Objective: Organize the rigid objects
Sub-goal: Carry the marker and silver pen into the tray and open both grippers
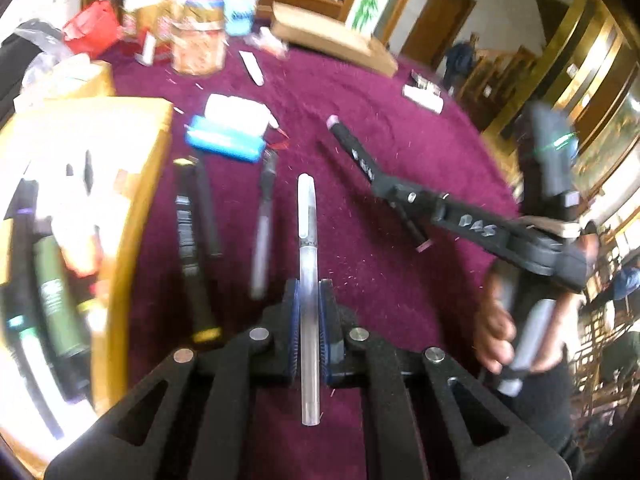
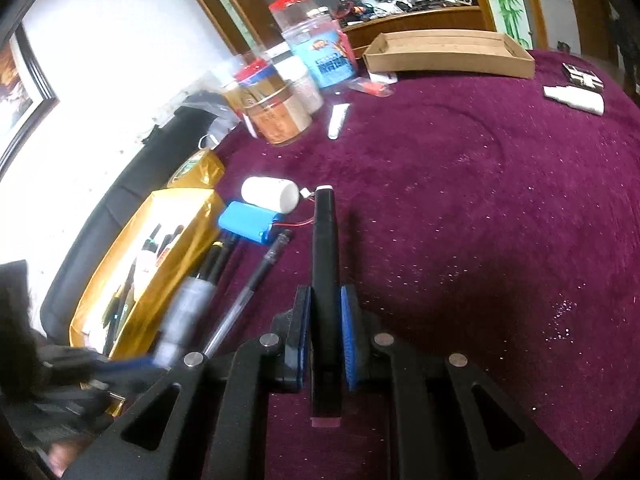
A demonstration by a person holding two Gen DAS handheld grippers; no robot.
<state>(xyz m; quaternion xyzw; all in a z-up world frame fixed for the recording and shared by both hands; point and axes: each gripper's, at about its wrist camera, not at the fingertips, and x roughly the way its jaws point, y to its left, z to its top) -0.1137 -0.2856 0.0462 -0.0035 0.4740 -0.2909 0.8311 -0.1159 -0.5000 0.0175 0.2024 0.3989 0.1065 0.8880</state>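
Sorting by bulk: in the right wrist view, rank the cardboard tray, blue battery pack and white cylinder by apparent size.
1. cardboard tray, largest though farthest away.
2. blue battery pack.
3. white cylinder, close to the pack in size, so that order is unsure.

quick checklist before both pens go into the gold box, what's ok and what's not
1. Left hand-held gripper shut on translucent white pen: ok.
2. Right hand-held gripper shut on black pen: ok.
3. Gold box open on top: ok.
4. Free room inside the box for two more pens: cannot tell, already crowded.
5. Pens lying on the cloth beside the box out of the way: not ok.
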